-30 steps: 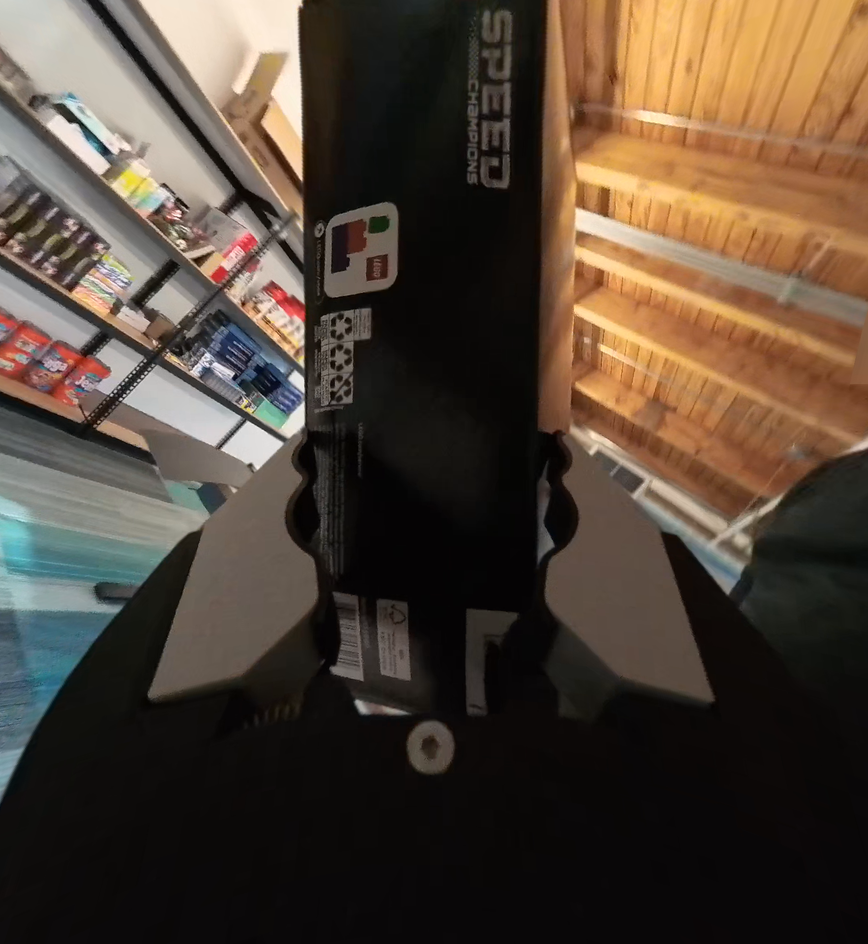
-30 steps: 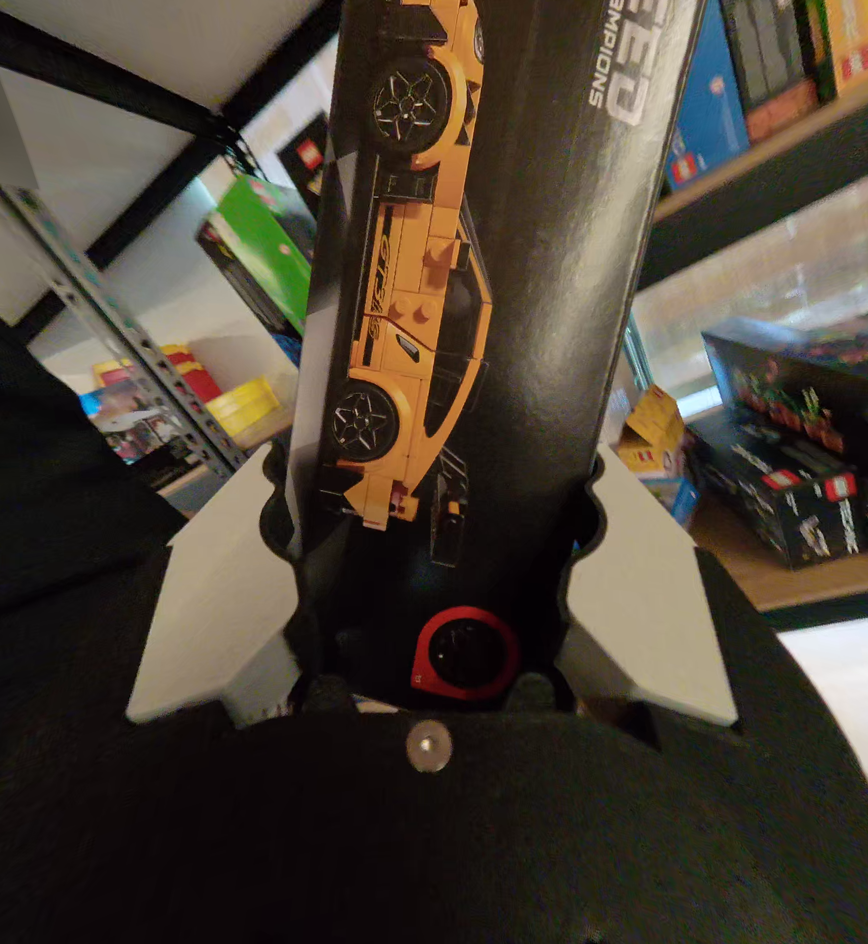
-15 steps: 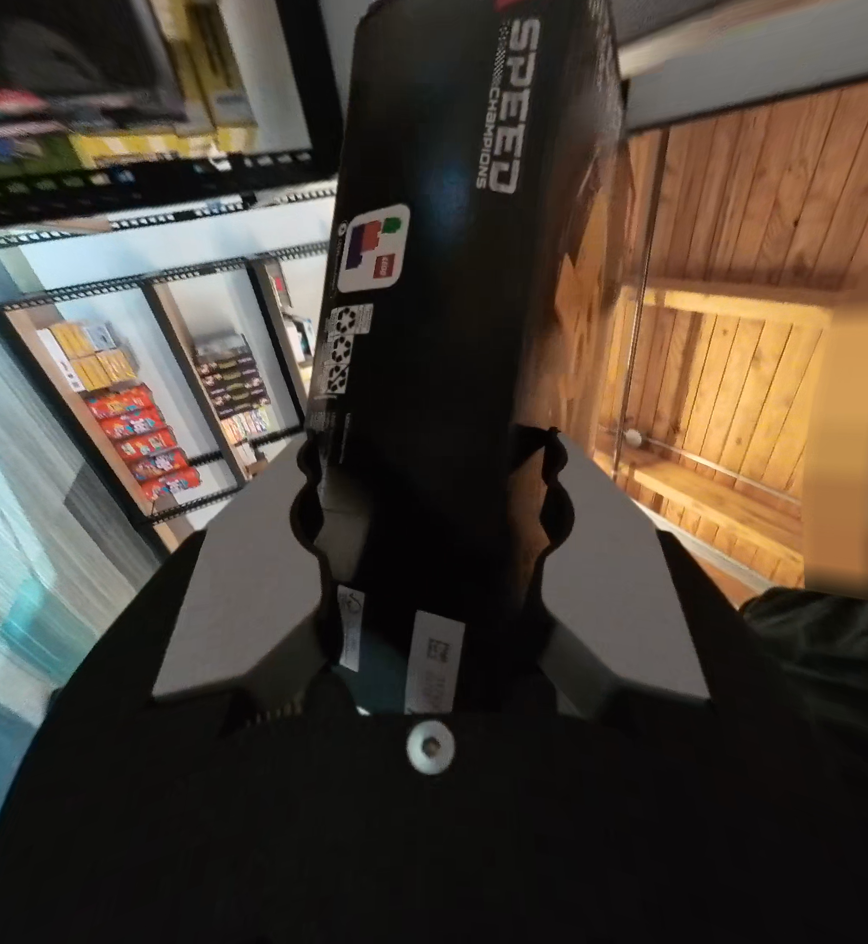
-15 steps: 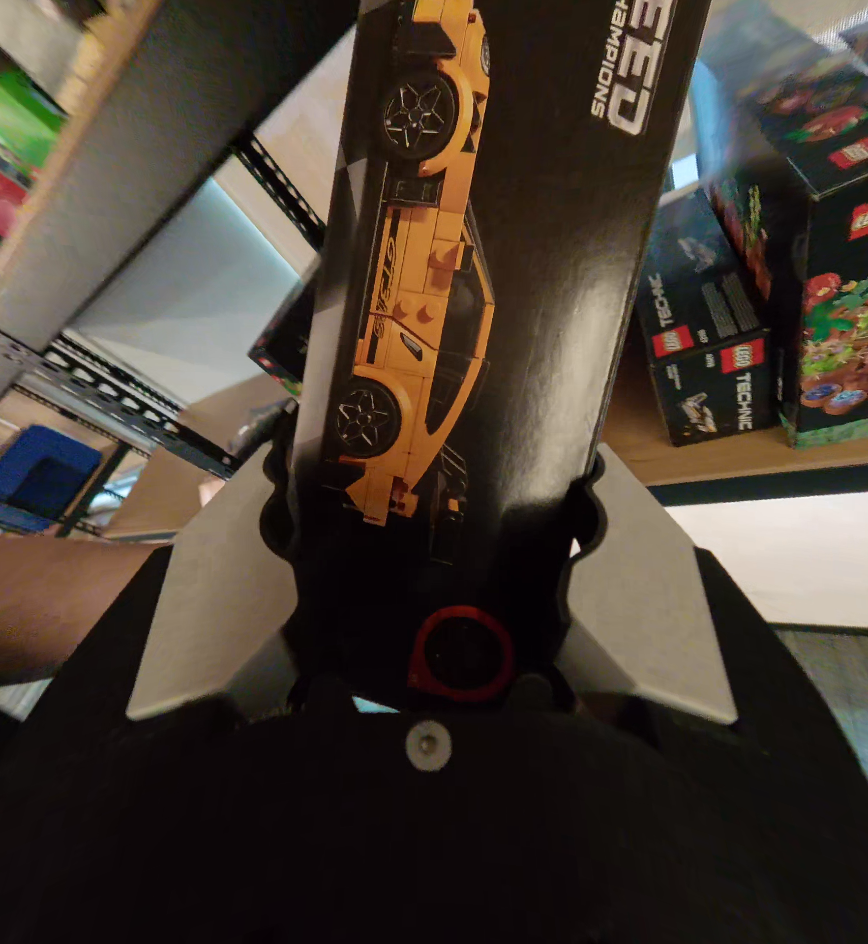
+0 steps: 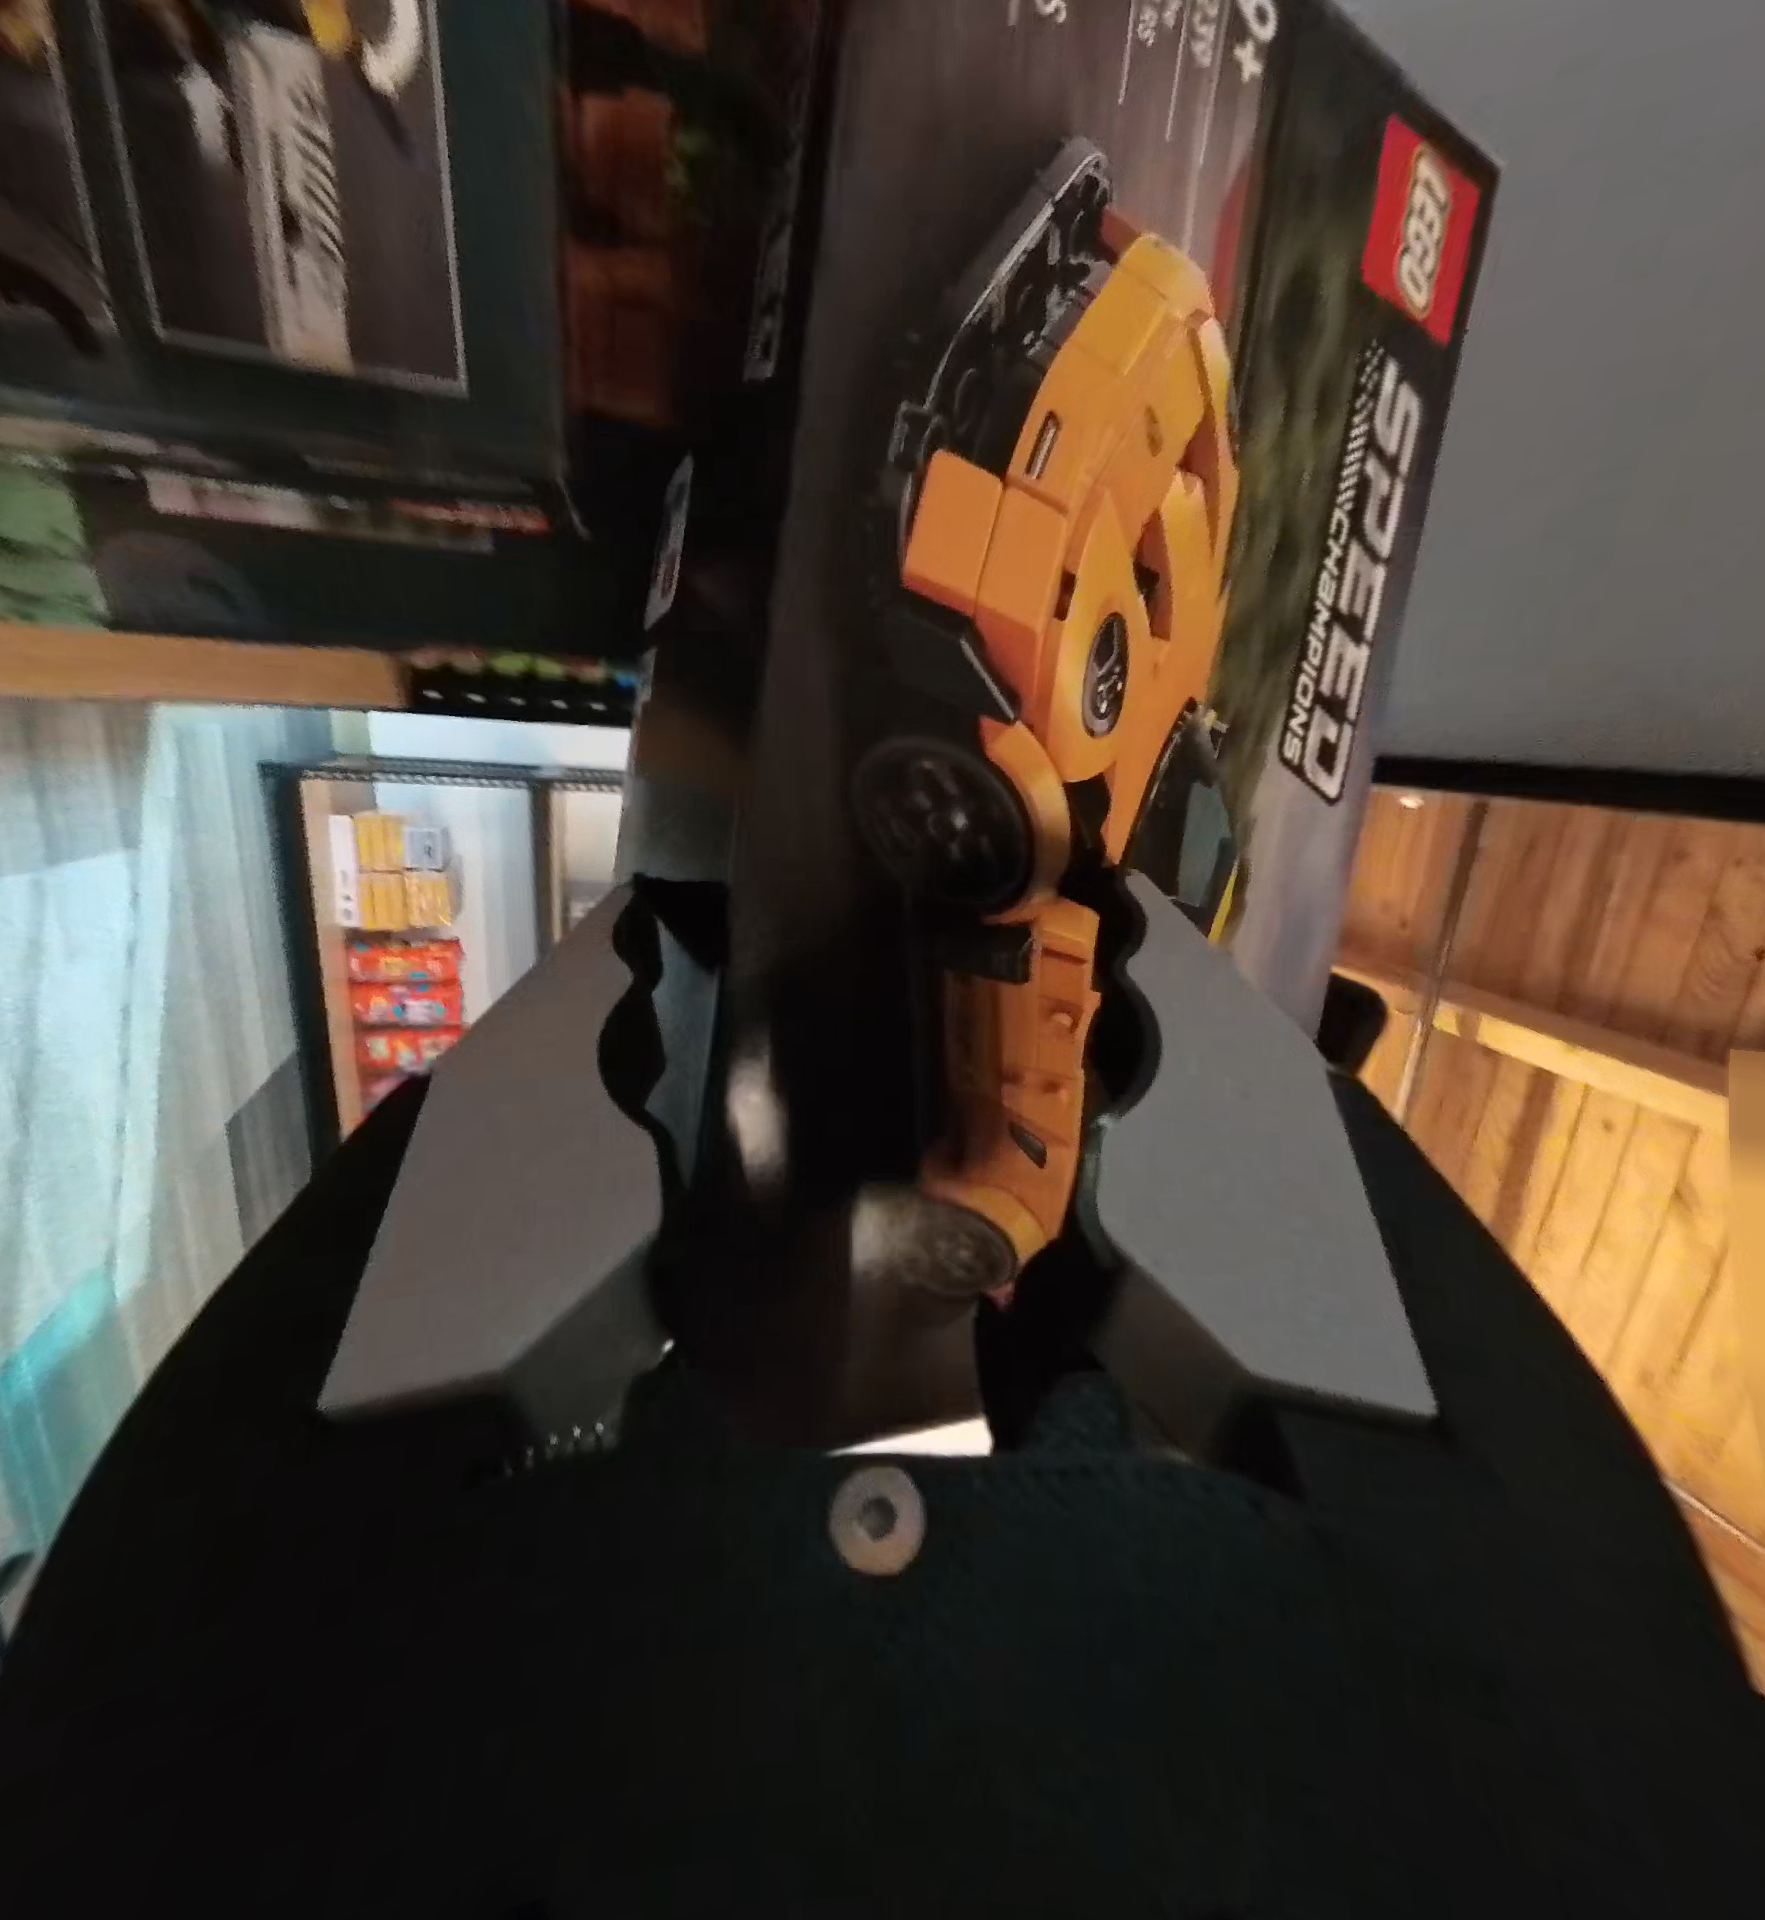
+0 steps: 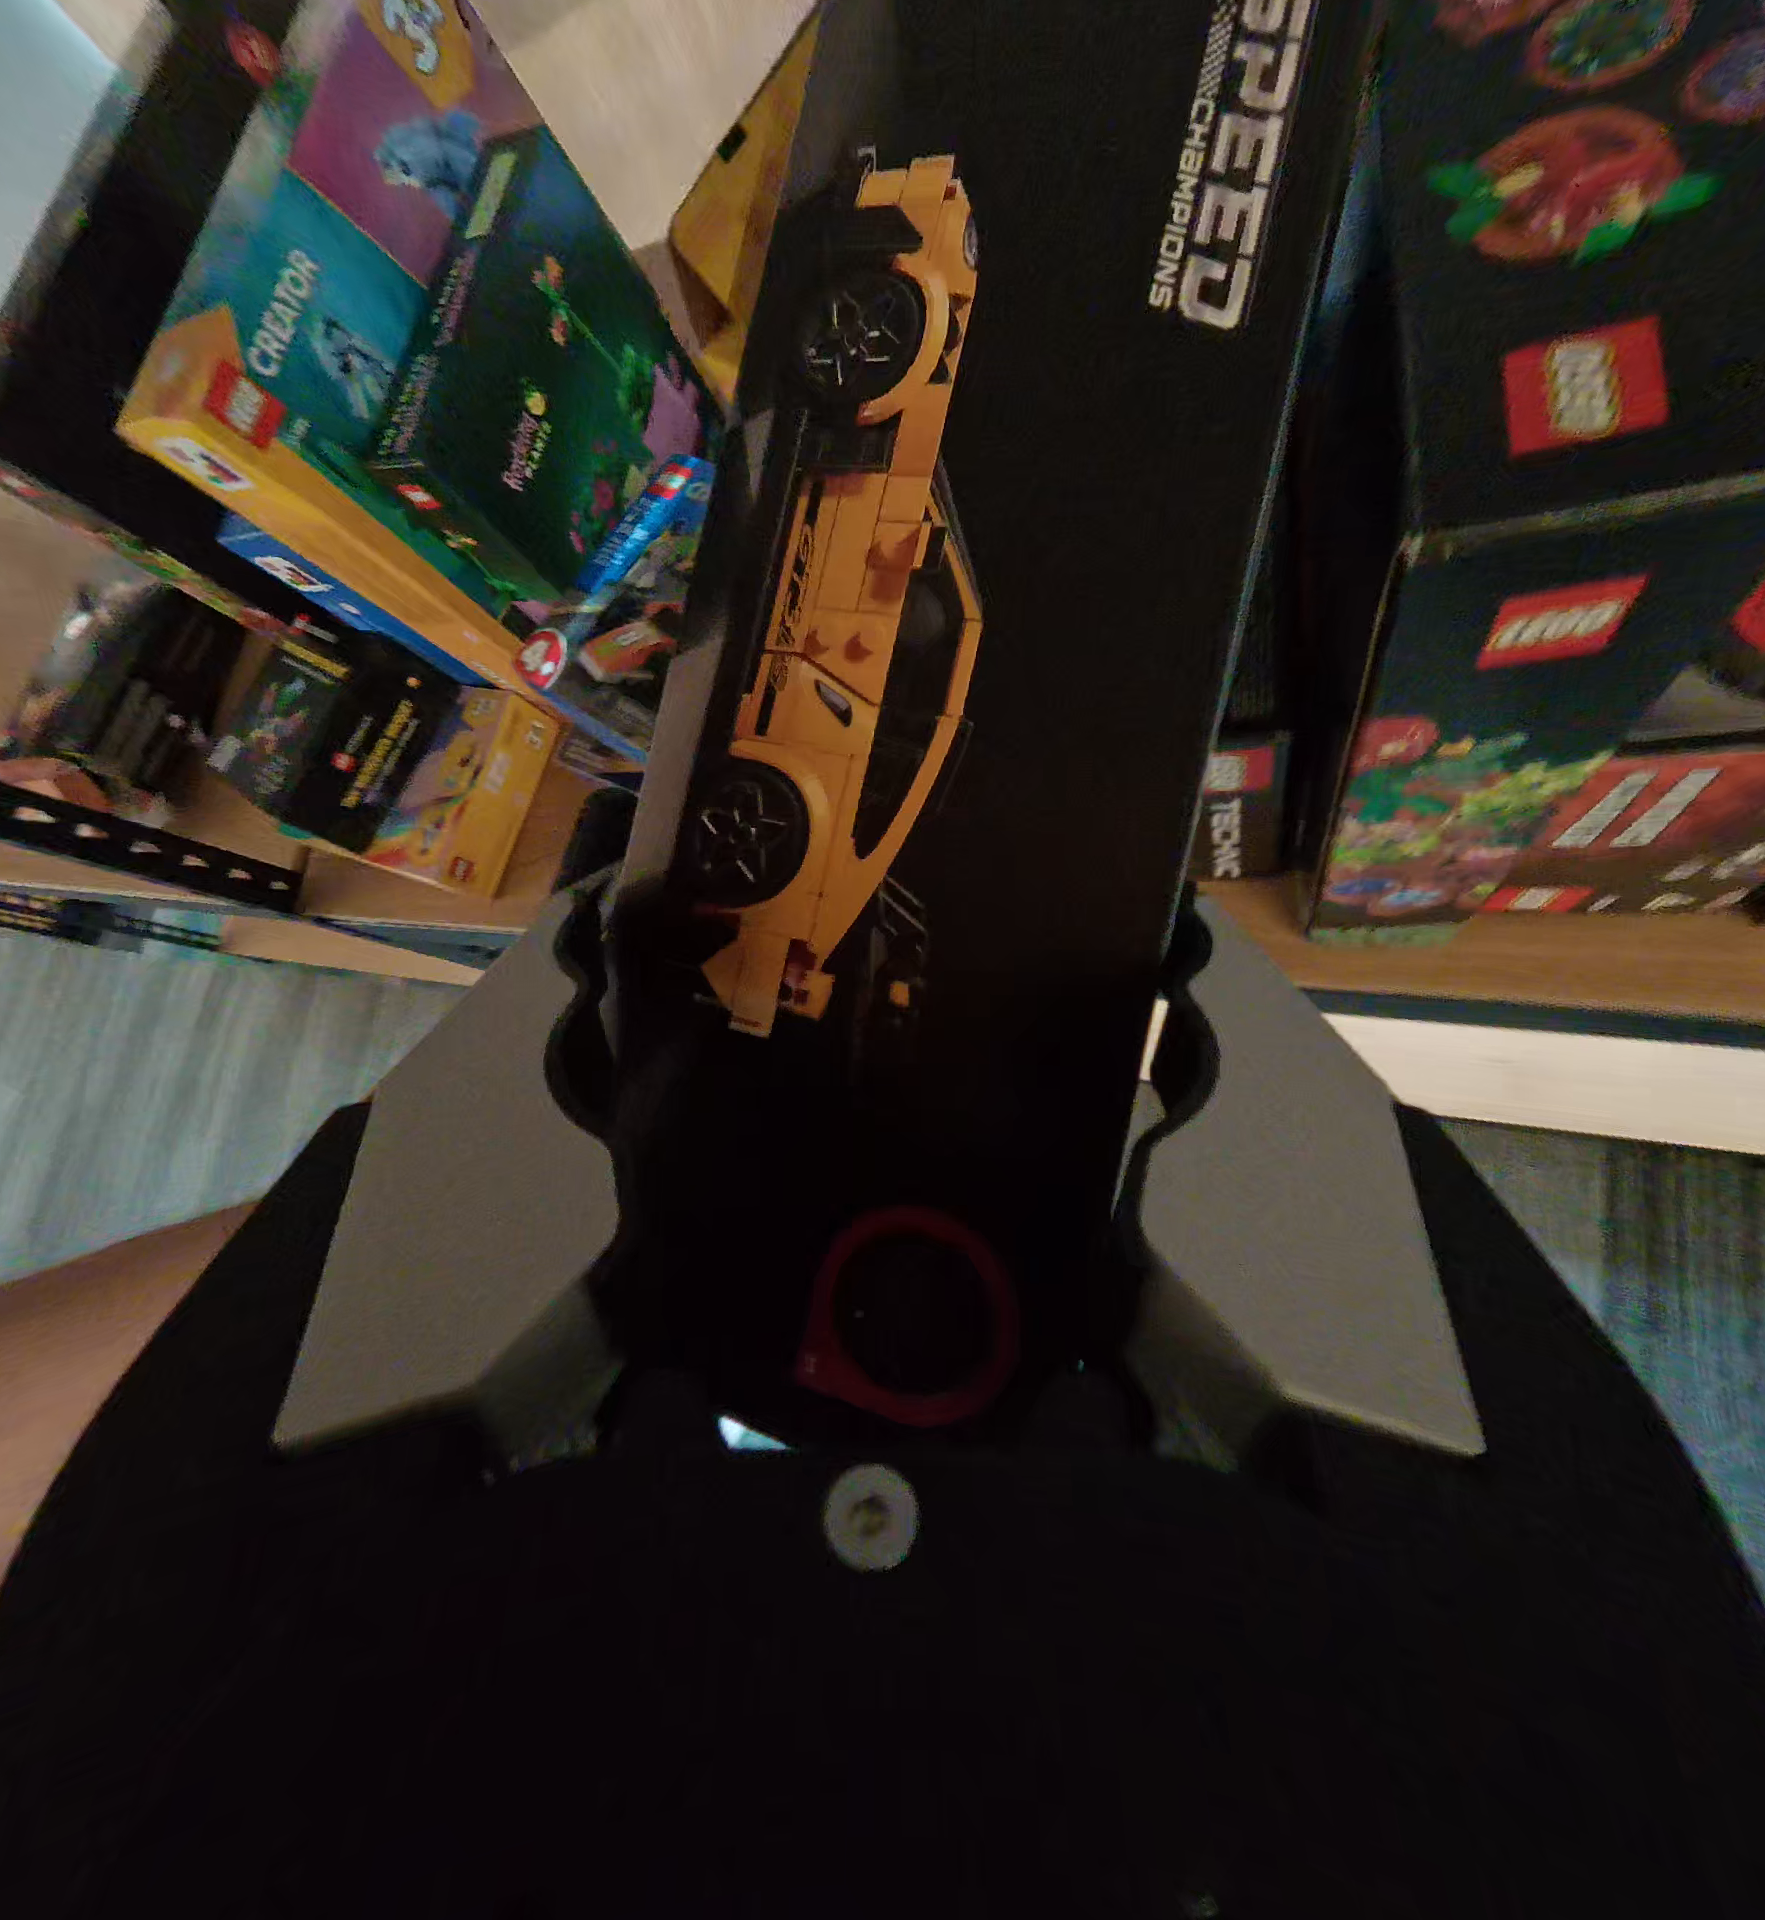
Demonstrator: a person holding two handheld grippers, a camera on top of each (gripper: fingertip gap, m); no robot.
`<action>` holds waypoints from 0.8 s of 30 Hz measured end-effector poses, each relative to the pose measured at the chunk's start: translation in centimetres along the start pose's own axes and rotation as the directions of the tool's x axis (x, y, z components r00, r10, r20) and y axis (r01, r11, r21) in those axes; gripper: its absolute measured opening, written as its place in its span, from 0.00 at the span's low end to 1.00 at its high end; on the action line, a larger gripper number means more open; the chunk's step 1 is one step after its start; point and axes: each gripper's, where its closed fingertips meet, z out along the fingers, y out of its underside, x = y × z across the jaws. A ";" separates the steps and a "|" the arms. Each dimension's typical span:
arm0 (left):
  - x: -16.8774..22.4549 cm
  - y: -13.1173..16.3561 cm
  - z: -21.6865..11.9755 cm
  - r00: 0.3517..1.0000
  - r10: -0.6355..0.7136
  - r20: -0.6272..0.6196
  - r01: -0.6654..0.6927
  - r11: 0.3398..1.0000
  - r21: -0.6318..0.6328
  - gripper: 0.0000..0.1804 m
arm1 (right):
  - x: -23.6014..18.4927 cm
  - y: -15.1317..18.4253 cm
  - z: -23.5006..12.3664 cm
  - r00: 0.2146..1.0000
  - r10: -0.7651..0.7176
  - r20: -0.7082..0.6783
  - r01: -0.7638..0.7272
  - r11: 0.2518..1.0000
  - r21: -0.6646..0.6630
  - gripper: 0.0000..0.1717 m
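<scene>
Between the two grey fingers at the centre of the left wrist view, the left hand-held gripper (image 5: 883, 997) grasps a black toy-set box (image 5: 1117, 436) printed with an orange brick-built sports car. The box stands up the middle of the frame, turned so a narrow dark side and the printed front both show. The right finger (image 5: 1221, 1132) presses on the printed front. The left finger (image 5: 545, 1132) stands beside the dark side, and contact there is hard to judge.

At the centre of the right wrist view, the right hand-held gripper (image 6: 878, 997) is clenched on another black box (image 6: 1065, 571) with the same orange car seen side-on and a red ring mark low on its face. Both pads press its long edges.

Farther off in the right wrist view, wooden shelves (image 6: 1543, 951) carry stacked toy boxes: dark flower-printed boxes (image 6: 1605, 582) at right, colourful boxes (image 6: 358, 343) at upper left. In the left wrist view, a dark boxed set (image 5: 244, 291) sits on a shelf at upper left, wooden planking (image 5: 1584, 987) fills the right edge, and a grey wall (image 5: 1667, 364) lies behind.
</scene>
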 end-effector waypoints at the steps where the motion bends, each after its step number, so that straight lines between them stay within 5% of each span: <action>1: -0.3 -0.7 0.4 0.999 -0.001 0.037 0.000 1.000 0.020 0.44 | 0.5 -0.6 0.6 1.000 -0.016 -0.019 0.016 1.000 -0.010 0.62; 8: -0.7 -4.2 2.2 0.979 -0.065 0.192 0.050 0.995 0.085 0.47 | 2.5 -5.6 3.2 0.993 -0.104 -0.055 0.105 0.994 0.019 0.59; 14: -0.6 -5.2 2.6 0.966 -0.094 0.241 0.081 0.995 0.065 0.48 | 2.1 -5.9 0.5 0.994 -0.087 -0.061 0.097 0.977 0.191 0.60; 19: -0.7 -5.2 3.1 0.961 -0.100 0.259 0.089 0.995 0.054 0.49 | 2.0 -1.5 -3.9 0.992 -0.003 -0.130 0.043 0.952 0.303 0.54; 23: -0.6 -5.1 3.0 0.953 -0.095 0.287 0.093 0.995 0.020 0.48 | 0.2 2.0 -4.0 0.997 -0.008 -0.074 0.032 0.944 0.328 0.30; 24: -0.4 -5.2 3.0 0.954 -0.086 0.288 0.086 0.996 0.014 0.45 | -0.1 2.6 -3.3 0.998 -0.010 -0.061 0.028 0.952 0.304 0.31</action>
